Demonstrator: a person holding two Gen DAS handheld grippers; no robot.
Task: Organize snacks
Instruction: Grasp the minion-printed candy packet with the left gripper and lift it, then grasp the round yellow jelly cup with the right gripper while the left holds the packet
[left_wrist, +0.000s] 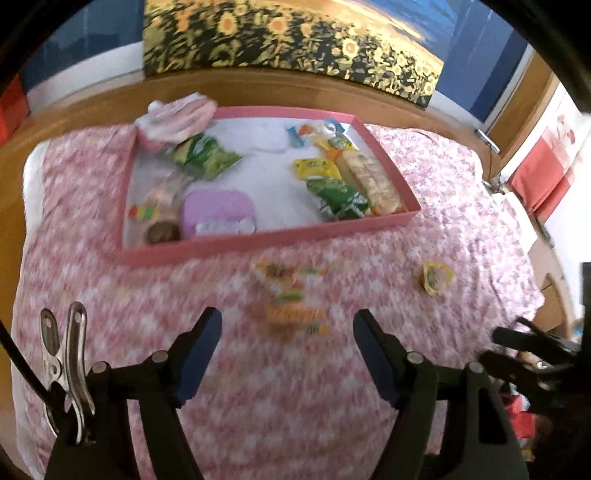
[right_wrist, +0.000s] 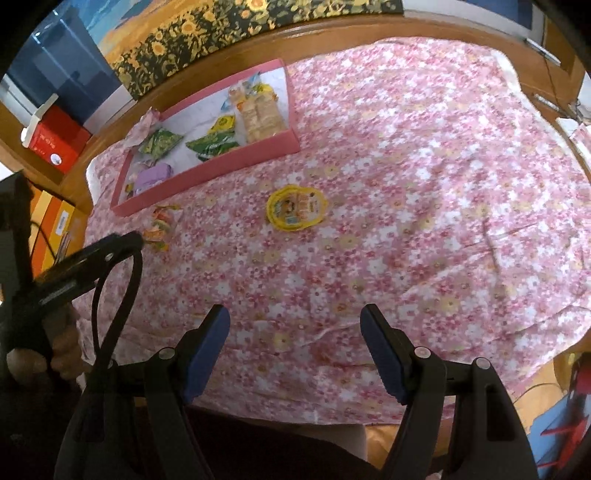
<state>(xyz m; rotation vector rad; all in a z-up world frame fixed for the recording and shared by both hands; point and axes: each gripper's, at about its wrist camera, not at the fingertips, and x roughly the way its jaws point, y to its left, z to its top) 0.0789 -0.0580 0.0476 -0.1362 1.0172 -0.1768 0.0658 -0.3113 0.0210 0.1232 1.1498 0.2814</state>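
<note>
Just ahead of your left gripper (left_wrist: 288, 354), jaws apart and empty, lies a candy packet (left_wrist: 291, 295) on the cloth — outside the tray (left_wrist: 266, 240) — while your right gripper (right_wrist: 295, 354), likewise released, faces the yellow cup (right_wrist: 295, 208).

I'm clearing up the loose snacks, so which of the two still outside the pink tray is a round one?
The yellow cup with the round printed lid, alone on the flowered cloth. The other loose snack is a flat clear wrapper.

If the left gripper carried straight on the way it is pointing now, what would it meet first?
Most likely the small orange and green snack packet lying on the flowered cloth, just ahead of the open left gripper and short of the pink tray. The picture is blurred, so depth is uncertain.
</note>
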